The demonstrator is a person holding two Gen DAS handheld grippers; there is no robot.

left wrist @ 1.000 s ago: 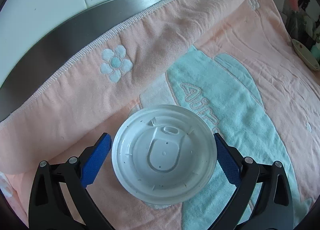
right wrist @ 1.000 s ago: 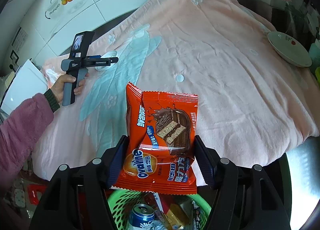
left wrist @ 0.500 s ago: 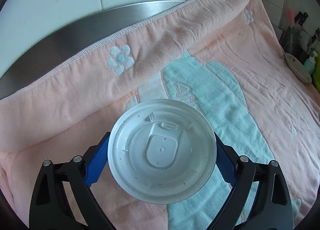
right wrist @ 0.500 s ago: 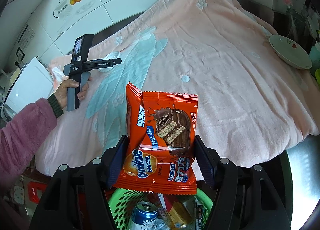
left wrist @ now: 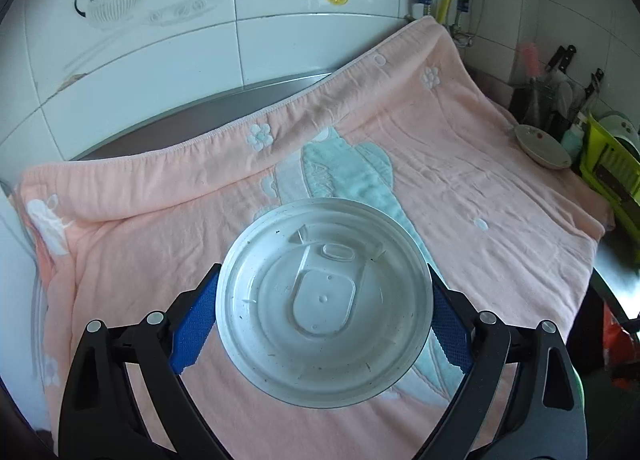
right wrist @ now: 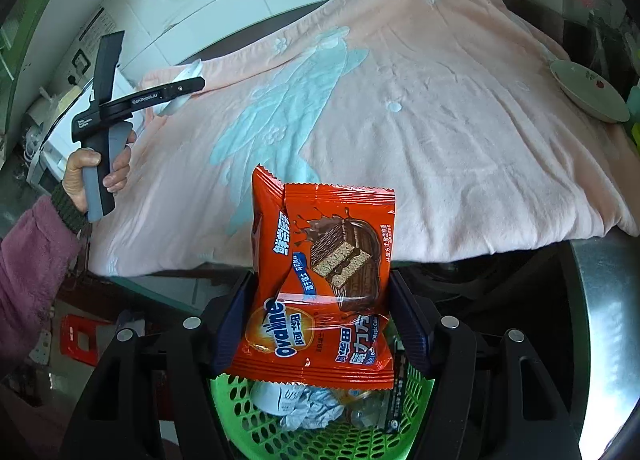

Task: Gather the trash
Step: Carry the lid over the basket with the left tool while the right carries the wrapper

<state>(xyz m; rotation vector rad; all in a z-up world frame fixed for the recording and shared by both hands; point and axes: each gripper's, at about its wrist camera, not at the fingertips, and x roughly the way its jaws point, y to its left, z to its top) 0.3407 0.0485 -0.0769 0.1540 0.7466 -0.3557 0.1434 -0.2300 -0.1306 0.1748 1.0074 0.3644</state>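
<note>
Two grippers each hold one piece of trash. The left gripper (left wrist: 324, 308) has its blue fingers (left wrist: 194, 318) closed partway on a clear plastic lid (left wrist: 325, 302), one pad against each side of the rim. The lid is round, with a moulded sip tab in its middle, and it faces the camera, held up above a pink towel (left wrist: 460, 188) that covers the worktop (left wrist: 224, 106). The towel carries a pale teal shape and small white flowers. Its far hem lies along a strip of bare steel below a white tiled wall (left wrist: 160, 48) with fruit decals. At the far right end of the towel sits a shallow plate (left wrist: 542, 146), and beside that a yellow-green rack (left wrist: 608, 168).

The right gripper (right wrist: 316, 324) has its fingers (right wrist: 234, 324) closed on an orange Ovaltine wrapper (right wrist: 324, 280), which stands upright between them, creased down the left side. It hangs directly above a green perforated basket (right wrist: 248, 416). The basket sits below the front edge of the worktop and holds crumpled paper (right wrist: 308, 406), a white cup and other scraps that are too hidden to name.

From the right wrist view, the left gripper (right wrist: 176, 90) shows at the towel's left end, gripped by a hand (right wrist: 86, 176) in a purple sleeve, with the lid edge-on at its tip. The plate (right wrist: 588, 90) lies at the far right.
</note>
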